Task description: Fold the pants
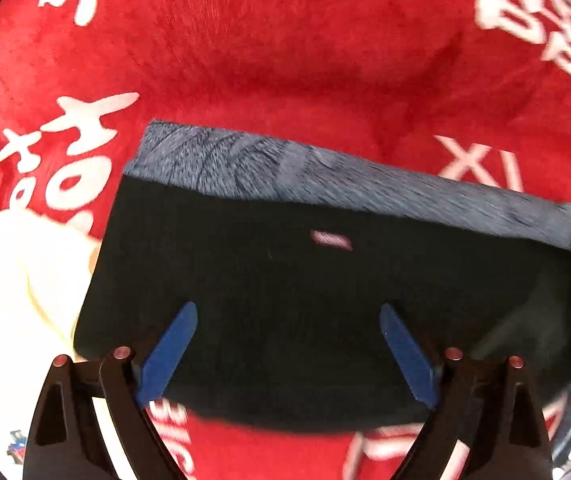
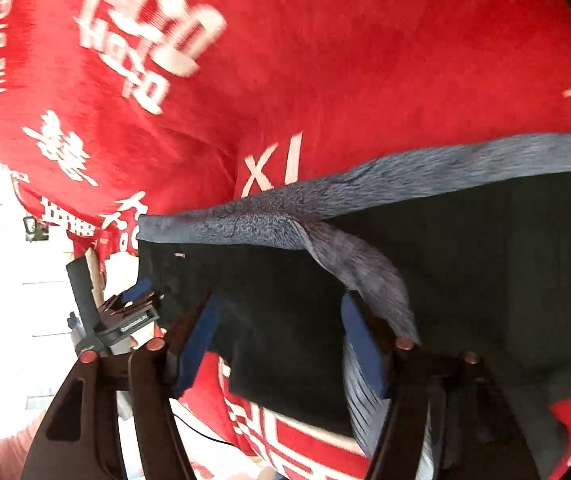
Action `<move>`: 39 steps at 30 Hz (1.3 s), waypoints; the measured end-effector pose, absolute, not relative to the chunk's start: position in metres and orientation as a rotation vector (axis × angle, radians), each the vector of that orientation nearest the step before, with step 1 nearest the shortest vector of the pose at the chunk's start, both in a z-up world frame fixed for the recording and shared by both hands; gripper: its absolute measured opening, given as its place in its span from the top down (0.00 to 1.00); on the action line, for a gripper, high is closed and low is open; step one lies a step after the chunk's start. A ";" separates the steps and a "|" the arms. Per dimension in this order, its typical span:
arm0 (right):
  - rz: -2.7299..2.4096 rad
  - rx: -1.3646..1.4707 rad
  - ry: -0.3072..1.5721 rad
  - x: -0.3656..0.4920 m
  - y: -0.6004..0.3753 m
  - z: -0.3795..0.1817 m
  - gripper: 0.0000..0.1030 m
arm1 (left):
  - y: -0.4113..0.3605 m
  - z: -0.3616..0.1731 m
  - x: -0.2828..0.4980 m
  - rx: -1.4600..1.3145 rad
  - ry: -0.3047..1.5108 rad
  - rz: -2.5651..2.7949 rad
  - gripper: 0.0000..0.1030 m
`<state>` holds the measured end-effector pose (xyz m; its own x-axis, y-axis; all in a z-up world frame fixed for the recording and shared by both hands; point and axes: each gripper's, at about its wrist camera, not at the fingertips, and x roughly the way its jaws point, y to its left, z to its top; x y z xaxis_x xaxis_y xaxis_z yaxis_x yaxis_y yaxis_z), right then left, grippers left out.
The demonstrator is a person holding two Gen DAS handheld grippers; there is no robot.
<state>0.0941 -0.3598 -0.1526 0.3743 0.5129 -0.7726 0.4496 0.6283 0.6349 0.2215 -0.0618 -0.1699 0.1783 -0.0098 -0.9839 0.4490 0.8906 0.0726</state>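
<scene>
The black pants (image 1: 325, 300) lie folded on the red blanket (image 1: 285, 60), with their grey fleecy lining (image 1: 325, 168) showing along the far edge. A small pink label (image 1: 331, 239) is on the black cloth. My left gripper (image 1: 288, 316) is open just above the pants' near part, blue pads (image 1: 169, 356) spread wide. In the right wrist view the pants (image 2: 465, 260) stretch to the right, and a grey lining flap (image 2: 365, 272) is turned over beside the right finger. My right gripper (image 2: 281, 320) is open over the black cloth. The left gripper (image 2: 137, 296) shows at the left.
The red blanket has white printed letters (image 2: 273, 168) and covers the whole surface. A pale yellow cloth (image 1: 25, 280) lies at the left edge of the pants. Bright floor (image 2: 5, 300) lies beyond the blanket's left edge.
</scene>
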 end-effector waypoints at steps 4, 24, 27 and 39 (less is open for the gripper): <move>-0.042 0.861 1.254 0.044 -0.364 -0.130 0.30 | -0.076 -0.150 0.174 0.363 1.378 -0.367 0.09; -0.480 1.208 1.215 -0.254 -0.333 -0.163 0.30 | -0.238 -0.176 0.008 0.209 1.639 -0.986 0.09; -0.491 1.275 1.162 -0.279 -0.323 -0.179 0.30 | -0.238 -0.184 0.003 0.183 1.671 -0.988 0.09; -0.436 1.440 0.952 -0.307 -0.301 -0.220 0.54 | -0.249 -0.187 -0.011 0.220 1.646 -1.057 0.27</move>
<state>-0.3068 -0.3015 -0.2201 0.5821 0.2827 -0.7624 0.7620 0.1375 0.6328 -0.0108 -0.2493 -0.1870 -0.3702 -0.3654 -0.8541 0.6246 0.5826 -0.5200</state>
